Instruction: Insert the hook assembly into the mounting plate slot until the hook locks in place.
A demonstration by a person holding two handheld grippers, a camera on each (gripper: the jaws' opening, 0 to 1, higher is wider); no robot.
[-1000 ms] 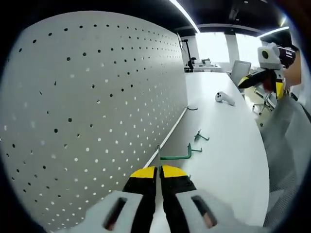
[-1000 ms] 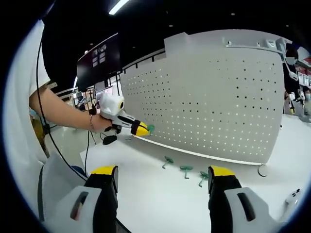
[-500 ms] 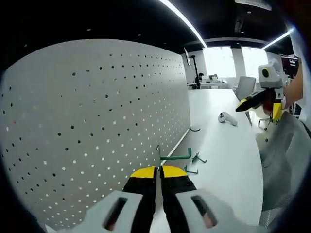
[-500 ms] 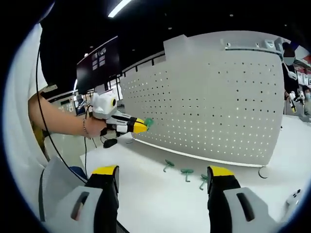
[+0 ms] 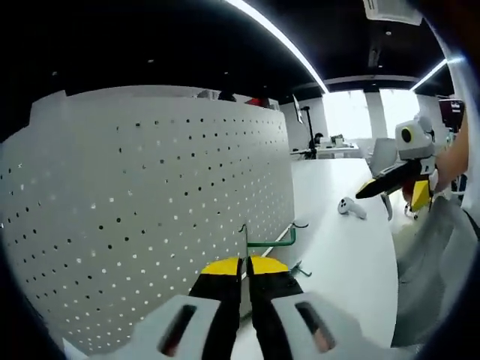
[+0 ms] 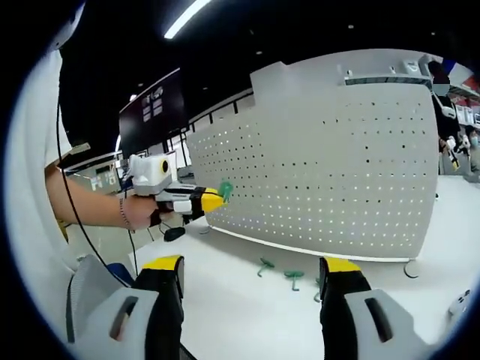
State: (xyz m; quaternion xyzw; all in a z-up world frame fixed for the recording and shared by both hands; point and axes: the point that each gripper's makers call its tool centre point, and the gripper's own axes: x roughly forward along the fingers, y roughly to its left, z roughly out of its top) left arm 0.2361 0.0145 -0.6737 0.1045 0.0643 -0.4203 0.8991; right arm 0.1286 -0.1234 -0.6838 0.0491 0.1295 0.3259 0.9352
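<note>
Left tongs (image 5: 245, 264) clamp the green hook (image 5: 264, 241) beside the pegboard (image 5: 150, 225) — right tongs (image 6: 251, 270) apart.

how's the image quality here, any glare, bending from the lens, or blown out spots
Left gripper view: fisheye bows the pegboard; windows blown out white; ceiling light strip glares; green hook sharp. Right gripper view: pegboard bulges too, evenly lit; left gripper slightly soft.

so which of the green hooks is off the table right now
The green hook pinched in the shut left gripper, raised near the pegboard. The other hooks lie loose on the white table.
</note>
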